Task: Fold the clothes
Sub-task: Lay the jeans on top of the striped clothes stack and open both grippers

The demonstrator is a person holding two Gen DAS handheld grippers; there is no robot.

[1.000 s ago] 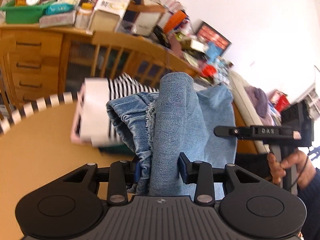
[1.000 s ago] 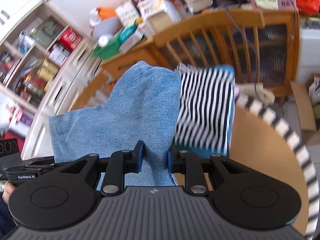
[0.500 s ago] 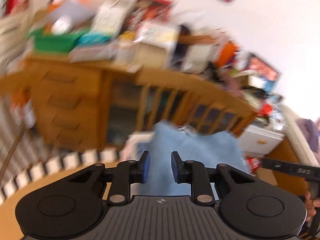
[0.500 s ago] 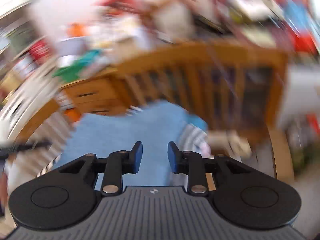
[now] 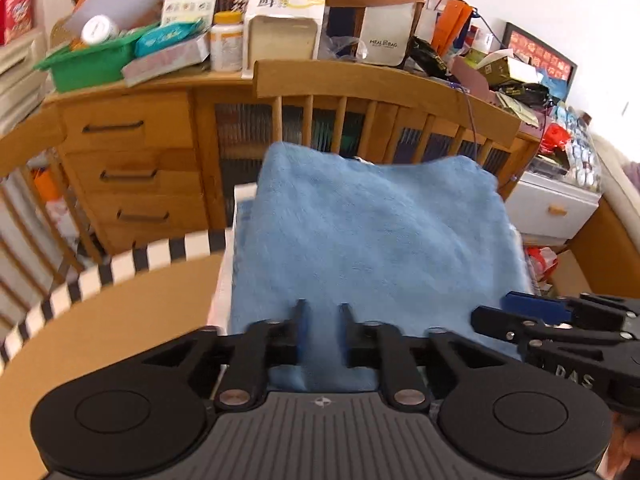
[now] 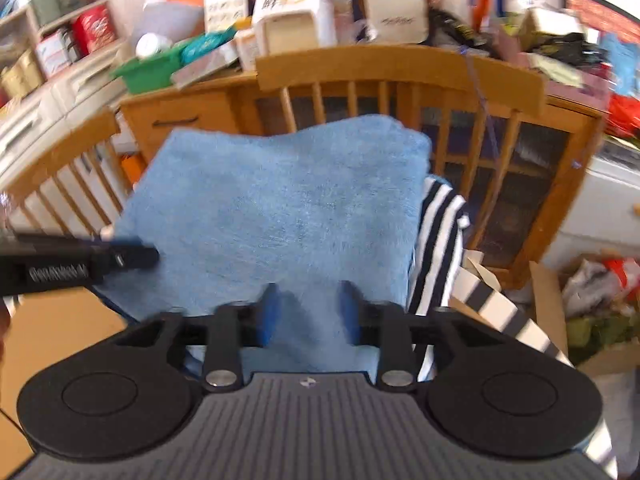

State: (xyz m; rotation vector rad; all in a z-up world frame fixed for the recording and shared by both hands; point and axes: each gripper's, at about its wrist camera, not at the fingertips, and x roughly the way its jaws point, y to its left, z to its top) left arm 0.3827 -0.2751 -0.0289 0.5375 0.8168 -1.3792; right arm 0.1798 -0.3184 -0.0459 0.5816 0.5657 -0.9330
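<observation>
A folded light-blue denim garment lies flat on top of a pile at the table's far edge; it also shows in the right wrist view. A black-and-white striped garment sticks out under its right side. My left gripper is open over the denim's near edge, with nothing between its fingers. My right gripper is open over the same edge, further right. Each gripper shows in the other's view, the right one in the left wrist view and the left one in the right wrist view.
The round wooden table has a striped rim. A wooden chair back stands just behind the pile. Behind it is a cluttered wooden sideboard with drawers. A cardboard box sits on the floor at the right.
Both grippers held the denim up a second ago. They swung it down onto the pile, opened and let it go. The denim now lies flat and folded.
</observation>
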